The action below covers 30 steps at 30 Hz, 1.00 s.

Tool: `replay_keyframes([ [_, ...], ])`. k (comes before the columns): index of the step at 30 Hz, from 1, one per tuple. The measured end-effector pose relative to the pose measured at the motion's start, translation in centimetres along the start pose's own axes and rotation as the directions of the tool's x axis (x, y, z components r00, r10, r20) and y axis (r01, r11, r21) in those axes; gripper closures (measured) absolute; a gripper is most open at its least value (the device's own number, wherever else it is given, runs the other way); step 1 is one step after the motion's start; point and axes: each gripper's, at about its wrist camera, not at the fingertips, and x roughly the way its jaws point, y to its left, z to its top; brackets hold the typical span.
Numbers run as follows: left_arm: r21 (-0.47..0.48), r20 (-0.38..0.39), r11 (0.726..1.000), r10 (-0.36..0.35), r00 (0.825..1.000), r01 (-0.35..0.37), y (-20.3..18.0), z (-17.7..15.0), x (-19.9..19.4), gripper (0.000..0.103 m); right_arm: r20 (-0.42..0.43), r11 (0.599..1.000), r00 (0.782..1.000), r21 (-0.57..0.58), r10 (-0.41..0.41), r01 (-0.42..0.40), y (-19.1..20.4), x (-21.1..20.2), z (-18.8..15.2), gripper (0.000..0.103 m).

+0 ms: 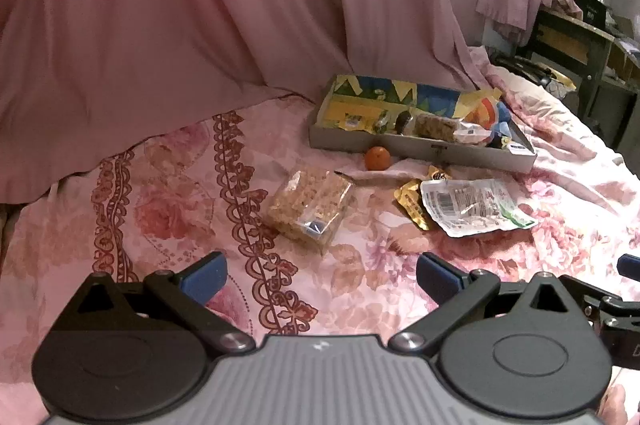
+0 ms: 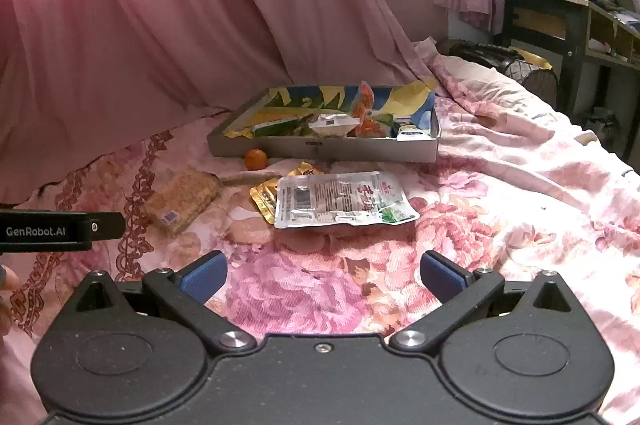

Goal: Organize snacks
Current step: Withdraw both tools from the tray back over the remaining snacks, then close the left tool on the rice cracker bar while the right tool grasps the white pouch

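Our right claw (image 2: 322, 275) and left claw (image 1: 320, 275) gape wide, holding nothing; we see the white packet (image 2: 340, 199) just above the right claw, mid-frame.

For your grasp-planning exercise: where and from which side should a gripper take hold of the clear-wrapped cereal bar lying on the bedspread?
The cereal bar lies flat as a thick block, so probably come from above and close on its two long side edges near the middle. The open left gripper sits just before it. Avoid the loose wrapper ends; they would likely slip.
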Motion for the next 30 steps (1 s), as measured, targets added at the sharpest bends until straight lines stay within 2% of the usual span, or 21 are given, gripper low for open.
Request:
replay_keyframes([
  [6,0.009,-0.023,1.000,0.002,1.000,-0.002,-0.3,0.1,0.4,0.000,-0.020,1.000,1.000,0.000,-0.007,0.007,0.0,0.4,0.0,0.001],
  [15,0.015,-0.122,0.999,-0.039,0.992,0.041,0.5,1.8,3.3,0.000,-0.079,1.000,0.997,-0.014,-0.016,0.015,-0.2,2.5,0.8,0.001],
  [19,0.056,-0.141,0.998,-0.014,0.990,0.022,1.0,3.0,5.2,0.000,-0.090,0.999,0.996,-0.046,-0.022,0.018,0.0,3.8,1.4,0.001],
  [21,0.036,-0.157,0.999,0.003,0.988,0.003,1.5,3.5,6.4,0.000,-0.101,0.999,0.995,-0.051,-0.023,0.018,0.0,4.5,1.7,0.001],
  [25,-0.014,-0.213,0.999,-0.041,0.976,0.039,2.9,4.3,8.9,0.000,-0.129,0.999,0.992,-0.047,-0.016,0.010,-0.1,6.3,2.1,0.001],
  [30,-0.021,-0.215,0.998,-0.060,0.975,0.057,3.8,5.1,11.5,0.000,-0.157,1.000,0.987,-0.011,0.019,-0.021,-0.2,8.9,2.8,0.001],
])
